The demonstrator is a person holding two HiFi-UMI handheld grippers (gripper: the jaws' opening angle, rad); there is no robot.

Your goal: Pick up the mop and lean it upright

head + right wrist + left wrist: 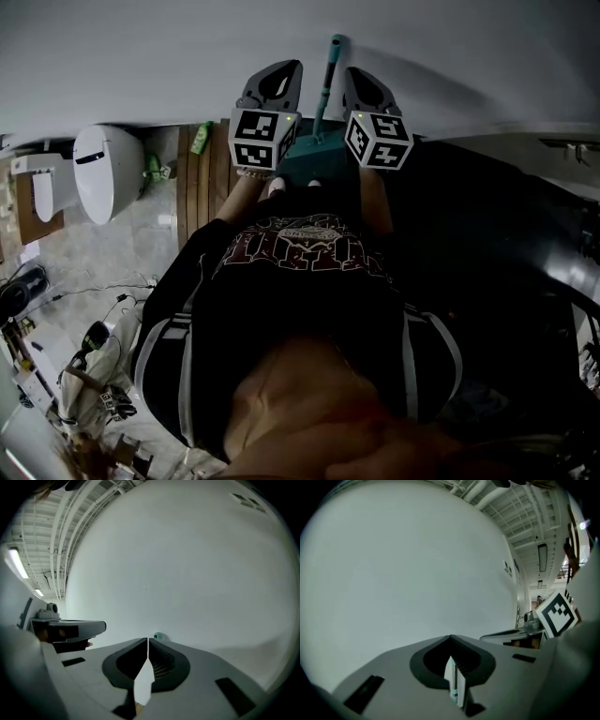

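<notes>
One mop (pixel 326 84), ungripped, between left gripper (pixel 281 75), right gripper (pixel 361 82)

The mop handle (pixel 328 82) looks smooth plastic, the wall (pixel 141 56) matt and even, the floor boards (pixel 197 197) wooden, the toilet (pixel 103 169) glossy.

The mop (pixel 330 75) has a teal handle and a darker teal head. The left gripper (pixel 450 638) and right gripper (pixel 147 640) are pale grey with black jaw linings. Each marker cube (pixel 263 139) bears black-and-white squares. The wall (pixel 141 56) is plain white. The toilet (pixel 103 169) is white, the bottle (pixel 201 139) green and the floorboards (pixel 202 192) brown. The person's shirt (pixel 300 291) is black with a red-and-white print and white sleeve stripes.
</notes>
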